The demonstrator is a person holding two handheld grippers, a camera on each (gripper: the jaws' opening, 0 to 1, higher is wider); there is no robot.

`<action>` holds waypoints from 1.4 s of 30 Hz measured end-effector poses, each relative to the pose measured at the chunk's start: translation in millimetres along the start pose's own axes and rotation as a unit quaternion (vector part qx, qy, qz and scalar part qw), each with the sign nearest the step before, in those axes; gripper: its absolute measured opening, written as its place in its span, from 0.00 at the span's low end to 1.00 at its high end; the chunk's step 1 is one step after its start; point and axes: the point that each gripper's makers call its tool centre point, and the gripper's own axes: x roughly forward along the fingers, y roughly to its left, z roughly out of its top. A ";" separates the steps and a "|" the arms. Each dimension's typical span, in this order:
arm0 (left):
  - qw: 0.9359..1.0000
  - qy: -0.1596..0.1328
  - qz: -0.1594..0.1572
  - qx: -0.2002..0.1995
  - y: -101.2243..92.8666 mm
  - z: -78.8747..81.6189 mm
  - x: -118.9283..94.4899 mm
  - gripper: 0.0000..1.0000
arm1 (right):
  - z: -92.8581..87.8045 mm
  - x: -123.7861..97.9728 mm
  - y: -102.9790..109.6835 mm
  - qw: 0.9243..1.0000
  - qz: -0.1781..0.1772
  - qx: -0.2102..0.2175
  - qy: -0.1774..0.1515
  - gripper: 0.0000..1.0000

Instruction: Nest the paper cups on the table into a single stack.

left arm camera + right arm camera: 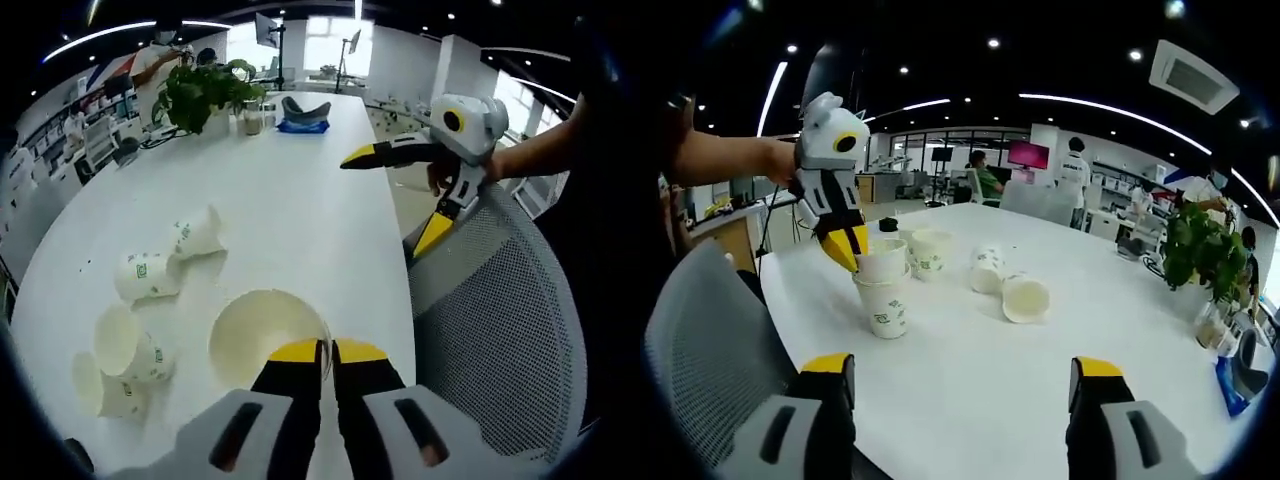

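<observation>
Left gripper (852, 248) clenched on nested cup (882, 263), right gripper (965, 375) released: a tilted seat could topple the stack (886, 305).

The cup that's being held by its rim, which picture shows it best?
The right gripper view: the held cup shows from the side, the left gripper shut on its rim, over another upright cup. The left gripper view shows its open mouth from above.

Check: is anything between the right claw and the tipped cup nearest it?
Nothing visible. Bare table lies between the open right claw and the tipped cup; the stack stands aside.
</observation>
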 end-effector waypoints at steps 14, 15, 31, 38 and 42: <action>1.000 0.010 -0.020 -0.014 -4.8 -7.7 12.4 0.03 | -2.3 0.2 -2.1 1.000 0.000 0.002 0.003 0.89; 1.000 0.011 -0.021 -0.013 -4.1 -9.2 14.0 0.03 | -2.4 0.1 -2.2 1.000 -0.001 0.002 0.003 0.88; 0.999 0.014 -0.030 -0.018 -3.9 -15.4 20.9 0.05 | -4.3 0.4 -2.1 1.000 0.000 0.001 0.008 0.88; 0.999 0.021 -0.024 -0.009 0.5 -18.2 24.4 0.06 | -4.2 0.2 -1.7 1.000 0.000 0.000 0.009 0.87; 0.999 0.029 -0.022 -0.003 2.3 -22.3 24.9 0.07 | -3.8 0.0 -1.9 1.000 -0.002 0.001 0.009 0.87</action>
